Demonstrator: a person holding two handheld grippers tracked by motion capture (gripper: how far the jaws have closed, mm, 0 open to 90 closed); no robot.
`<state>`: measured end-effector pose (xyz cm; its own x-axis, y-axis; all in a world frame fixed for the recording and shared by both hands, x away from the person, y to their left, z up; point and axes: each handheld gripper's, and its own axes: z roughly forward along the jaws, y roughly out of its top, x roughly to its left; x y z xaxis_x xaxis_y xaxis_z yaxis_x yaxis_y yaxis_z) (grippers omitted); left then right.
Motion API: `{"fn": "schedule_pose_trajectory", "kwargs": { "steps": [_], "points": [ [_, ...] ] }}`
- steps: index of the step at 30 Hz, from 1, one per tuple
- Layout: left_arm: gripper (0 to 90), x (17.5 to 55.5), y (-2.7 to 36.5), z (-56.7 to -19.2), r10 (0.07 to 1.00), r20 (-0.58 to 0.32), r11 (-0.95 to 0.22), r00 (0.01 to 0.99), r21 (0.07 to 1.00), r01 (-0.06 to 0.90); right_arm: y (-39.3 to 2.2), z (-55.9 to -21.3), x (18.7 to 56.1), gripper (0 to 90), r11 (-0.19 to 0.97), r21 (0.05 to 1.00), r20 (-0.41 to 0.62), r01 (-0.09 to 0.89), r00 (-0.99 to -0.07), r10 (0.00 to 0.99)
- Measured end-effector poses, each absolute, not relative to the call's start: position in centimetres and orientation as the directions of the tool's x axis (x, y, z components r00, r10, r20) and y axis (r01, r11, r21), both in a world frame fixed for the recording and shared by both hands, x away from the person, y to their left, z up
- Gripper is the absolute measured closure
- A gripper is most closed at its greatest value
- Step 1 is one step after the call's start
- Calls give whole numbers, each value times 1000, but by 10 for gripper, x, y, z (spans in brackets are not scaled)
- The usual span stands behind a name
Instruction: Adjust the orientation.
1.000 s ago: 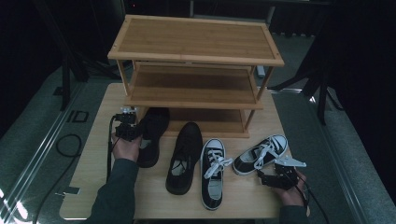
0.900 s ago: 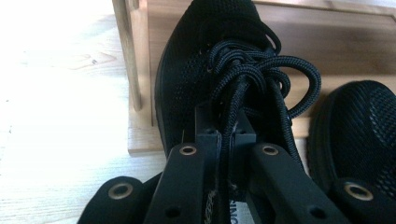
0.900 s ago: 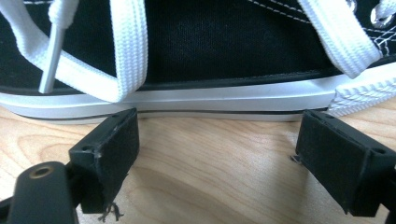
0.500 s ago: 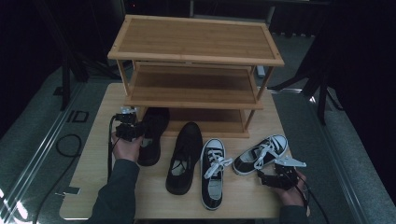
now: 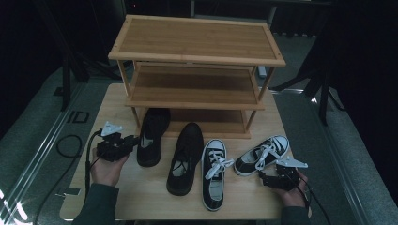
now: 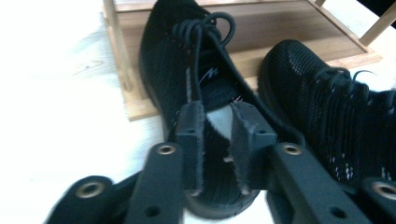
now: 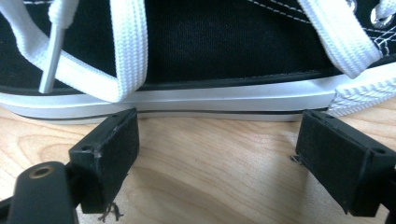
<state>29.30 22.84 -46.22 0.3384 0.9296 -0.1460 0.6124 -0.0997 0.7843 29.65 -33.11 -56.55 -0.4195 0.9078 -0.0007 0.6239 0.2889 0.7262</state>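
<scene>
— Surface and room?
— Pale wooden table (image 5: 141, 197), grey floor on both sides, dark background beyond. Black cable loop (image 5: 65, 143) on the floor at the left.

— Containers?
— Three-tier bamboo shoe rack (image 5: 197, 42) at the far half of the table. Top and middle shelves bare; toe of the black mesh lace-up shoe at far left (image 5: 151, 136) reaching just under the bottom shelf's near edge.

— Other things around?
— Four shoes in a row near the rack. Second black mesh shoe (image 5: 184, 157) just right of the first, then a black canvas sneaker with white laces and white sole (image 5: 213, 173) pointing away, then a matching black-and-white sneaker lying diagonal at the right (image 5: 263, 154).

— Grippers?
— Left gripper (image 6: 217, 140) at the left table edge, held in the left hand (image 5: 105, 168), jaws closed on the heel collar of the far-left black shoe. Right gripper (image 7: 219, 149) low on the table at the near right, jaws spread wide, just short of the diagonal sneaker's white sole, gripping nothing. Right hand (image 5: 293, 192) behind it.
</scene>
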Motion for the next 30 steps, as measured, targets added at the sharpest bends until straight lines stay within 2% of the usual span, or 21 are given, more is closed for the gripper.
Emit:
{"fn": "schedule_pose_trajectory", "kwargs": {
  "steps": [7,12,20,30],
  "points": [
    [890,271,229,-476,930,-101,-162,355,752,638,-331,-566,297,134,289,726,-1,623,-420,908],
    [896,263,218,-494,932,-48,-218,359,716,663,-331,-566,297,134,291,726,-2,623,-421,907],
    [895,264,206,-513,914,-64,-256,401,675,692,-331,-566,297,134,290,726,-2,623,-421,907],
    [894,270,192,-534,905,-39,-315,423,606,730,-331,-566,297,134,290,726,-2,623,-421,907]
  ]
}}
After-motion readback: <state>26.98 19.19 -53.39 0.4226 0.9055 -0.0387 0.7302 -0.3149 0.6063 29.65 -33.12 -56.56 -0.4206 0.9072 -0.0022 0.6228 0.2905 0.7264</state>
